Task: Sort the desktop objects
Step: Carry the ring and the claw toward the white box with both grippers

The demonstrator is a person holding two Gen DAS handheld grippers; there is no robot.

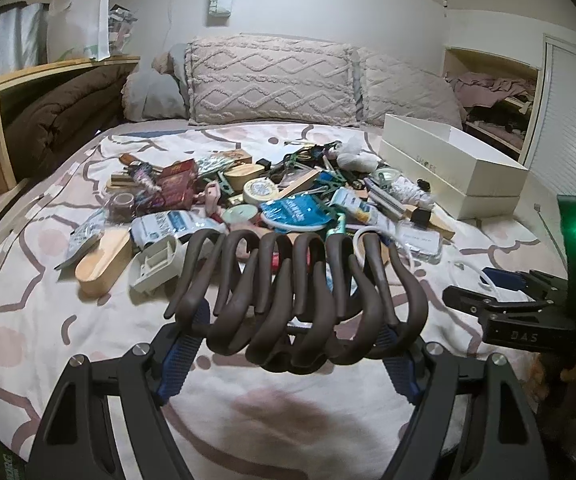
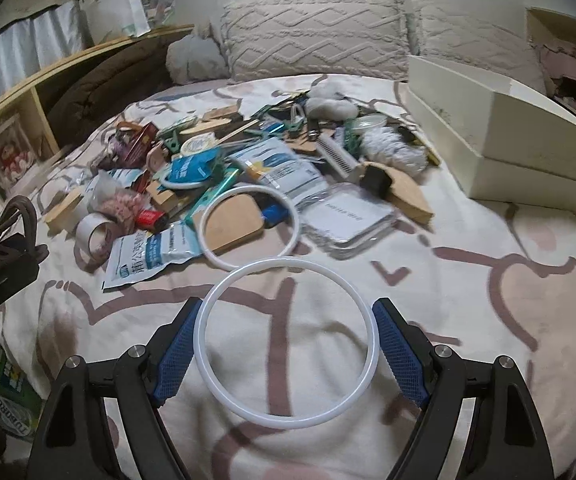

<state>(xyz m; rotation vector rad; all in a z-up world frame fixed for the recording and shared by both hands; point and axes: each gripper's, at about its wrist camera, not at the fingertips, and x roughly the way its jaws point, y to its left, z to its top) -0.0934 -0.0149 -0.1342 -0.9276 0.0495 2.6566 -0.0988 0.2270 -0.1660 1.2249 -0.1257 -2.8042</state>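
Observation:
In the left wrist view my left gripper (image 1: 294,330) is shut on a row of dark brown hooks (image 1: 296,300), held above the bedsheet in front of the clutter pile (image 1: 271,196). In the right wrist view my right gripper (image 2: 288,344) is shut on a white ring (image 2: 223,396), its blue pads (image 2: 175,354) pressing the ring's two sides, above the sheet. A second white ring (image 2: 296,216) lies on the pile just beyond. The right gripper also shows at the right edge of the left wrist view (image 1: 484,296); the hooks show at the far left of the right wrist view (image 2: 19,216).
Two stacked white boxes (image 1: 460,168) stand at the right of the bed, also in the right wrist view (image 2: 504,128). Pillows (image 1: 271,80) line the far end. A wooden shelf (image 1: 47,72) runs along the left. The pile holds packets, tape rolls, wooden boxes and clips.

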